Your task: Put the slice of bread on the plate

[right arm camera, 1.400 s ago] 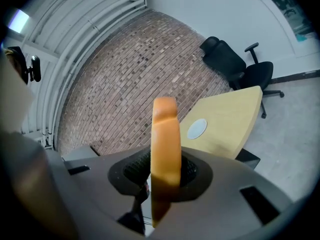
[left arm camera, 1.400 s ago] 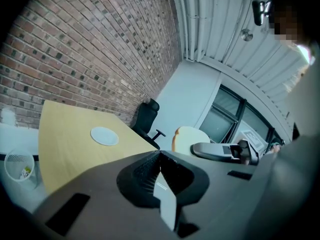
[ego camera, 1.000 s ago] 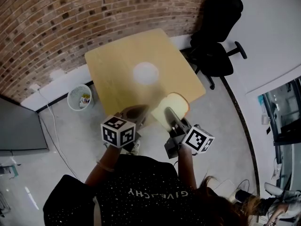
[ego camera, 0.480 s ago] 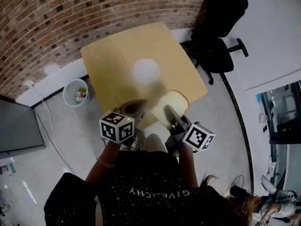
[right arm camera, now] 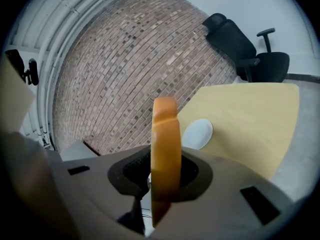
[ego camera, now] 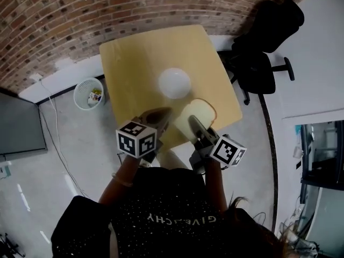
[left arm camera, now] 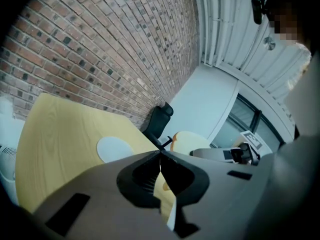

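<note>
A slice of bread [ego camera: 199, 113] with a brown crust is held over the near right part of the yellow table [ego camera: 134, 63]. My right gripper [ego camera: 192, 124] is shut on it. In the right gripper view the bread [right arm camera: 166, 149] stands edge-on between the jaws, with the white plate [right arm camera: 198, 133] beyond it. The plate [ego camera: 174, 83] lies empty near the table's middle. My left gripper [ego camera: 163, 115] hovers at the table's near edge, shut with nothing in it. From the left gripper [left arm camera: 160, 157] I see the plate [left arm camera: 114, 148] at left and the bread [left arm camera: 192, 140] at right.
A black office chair [ego camera: 262, 50] stands right of the table. A white wastebasket [ego camera: 90, 93] sits on the floor at its left. A brick wall [ego camera: 64, 20] runs behind the table. A dark screen [ego camera: 19, 125] is at far left.
Both grippers have moved a little forward over the table toward the plate. The bread has stayed in the right gripper's jaws.
</note>
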`<state>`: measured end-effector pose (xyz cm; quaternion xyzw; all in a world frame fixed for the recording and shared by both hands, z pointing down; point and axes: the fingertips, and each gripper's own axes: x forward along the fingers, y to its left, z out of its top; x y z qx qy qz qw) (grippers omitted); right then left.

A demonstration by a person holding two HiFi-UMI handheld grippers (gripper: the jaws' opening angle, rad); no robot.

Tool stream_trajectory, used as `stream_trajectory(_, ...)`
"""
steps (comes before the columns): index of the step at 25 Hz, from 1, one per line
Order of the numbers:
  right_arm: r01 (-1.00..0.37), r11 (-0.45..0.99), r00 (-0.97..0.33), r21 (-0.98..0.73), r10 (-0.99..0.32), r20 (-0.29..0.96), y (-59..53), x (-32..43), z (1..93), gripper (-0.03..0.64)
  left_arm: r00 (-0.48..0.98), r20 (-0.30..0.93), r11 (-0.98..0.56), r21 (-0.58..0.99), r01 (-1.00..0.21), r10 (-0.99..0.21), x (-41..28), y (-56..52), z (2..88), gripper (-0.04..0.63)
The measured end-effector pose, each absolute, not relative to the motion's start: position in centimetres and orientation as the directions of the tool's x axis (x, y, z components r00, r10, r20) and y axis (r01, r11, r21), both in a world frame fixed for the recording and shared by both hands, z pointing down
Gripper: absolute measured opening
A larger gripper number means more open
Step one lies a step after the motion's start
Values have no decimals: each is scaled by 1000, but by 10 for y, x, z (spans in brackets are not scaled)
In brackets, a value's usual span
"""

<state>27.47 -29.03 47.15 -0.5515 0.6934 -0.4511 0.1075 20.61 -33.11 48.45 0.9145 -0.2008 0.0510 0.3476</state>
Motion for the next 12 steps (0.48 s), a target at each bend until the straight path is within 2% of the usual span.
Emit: stream_trajectory(12,-661,49,-534,-748,-731,425,-411,311,506,97,801,319,-540,606,-584,-507,226,-433,521,11)
